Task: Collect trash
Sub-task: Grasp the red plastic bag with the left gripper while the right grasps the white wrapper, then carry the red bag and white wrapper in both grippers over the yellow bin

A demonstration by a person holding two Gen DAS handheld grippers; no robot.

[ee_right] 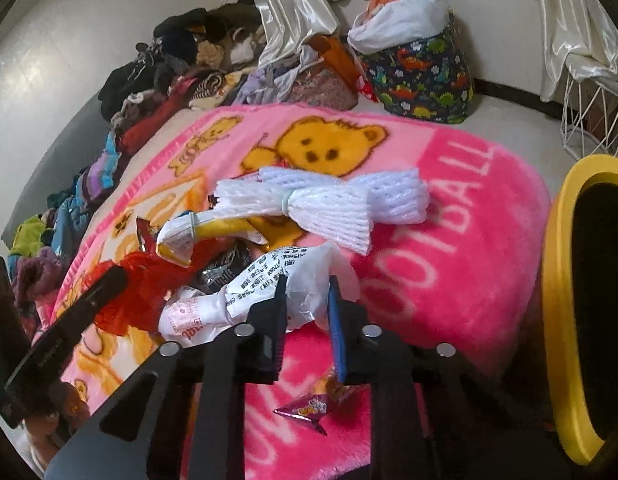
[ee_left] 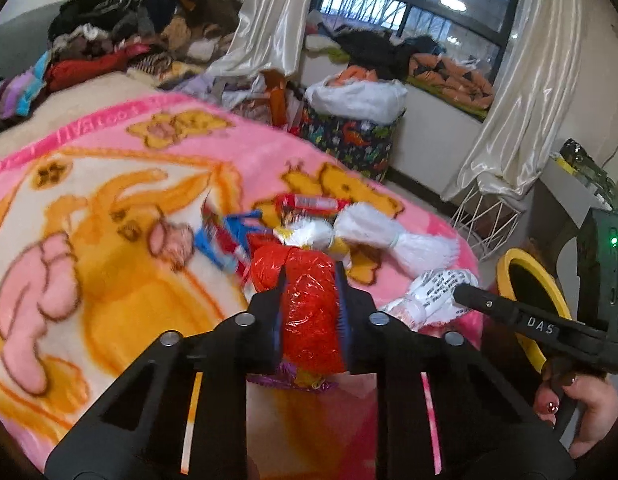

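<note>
Trash lies in a heap on a pink cartoon blanket. My left gripper is shut on a crinkly red plastic bag. My right gripper is shut on a white printed plastic bag; it also shows in the left wrist view. White foam netting tied in a bundle lies beyond, with a yellow-and-white wrapper and a blue-and-red wrapper. A small purple snack wrapper lies under my right gripper. The yellow-rimmed trash bin stands at the bed's right edge.
A heap of clothes covers the bed's far side. A dinosaur-print basket and a white wire basket stand on the floor beyond. Curtains hang by the window.
</note>
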